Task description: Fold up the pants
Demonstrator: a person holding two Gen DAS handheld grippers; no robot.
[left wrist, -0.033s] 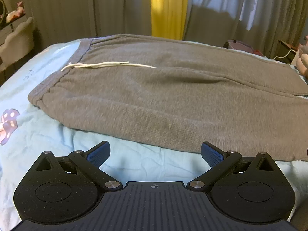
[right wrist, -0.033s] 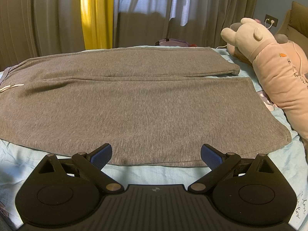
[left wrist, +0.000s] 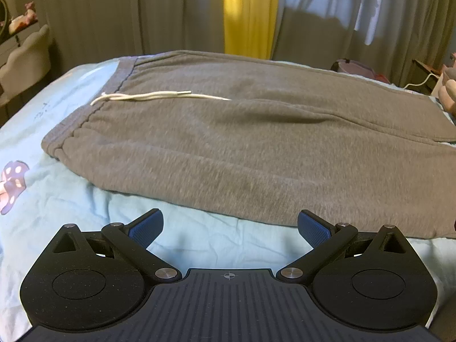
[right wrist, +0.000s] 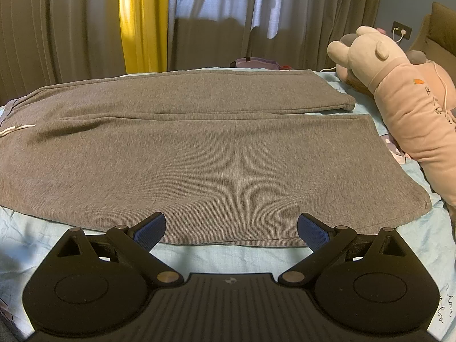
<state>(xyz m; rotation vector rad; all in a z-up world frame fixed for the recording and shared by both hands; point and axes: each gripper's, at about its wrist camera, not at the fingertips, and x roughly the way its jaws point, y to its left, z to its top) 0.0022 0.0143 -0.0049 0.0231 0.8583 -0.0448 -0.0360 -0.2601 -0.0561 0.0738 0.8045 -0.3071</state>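
The left gripper (left wrist: pixel 230 223) hovers with its blue-padded fingers spread wide and empty, just short of the near edge of the grey knit sweatpants (left wrist: pixel 256 148) at the waistband end, where a white drawstring (left wrist: pixel 159 96) lies across the cloth. The right gripper (right wrist: pixel 231 225), likewise spread and holding nothing, sits at the near hem of the leg end (right wrist: pixel 199 156).

The pants lie flat and full length on the bed, the two legs side by side with a narrow gap between the cuffs; no fold looks made yet, so the whole job appears to be left.

The bed wears a pale blue printed sheet (left wrist: pixel 71 199). A beige plush toy (right wrist: pixel 399 91) lies beside the cuffs. Grey and yellow curtains (right wrist: pixel 142 22) hang behind.
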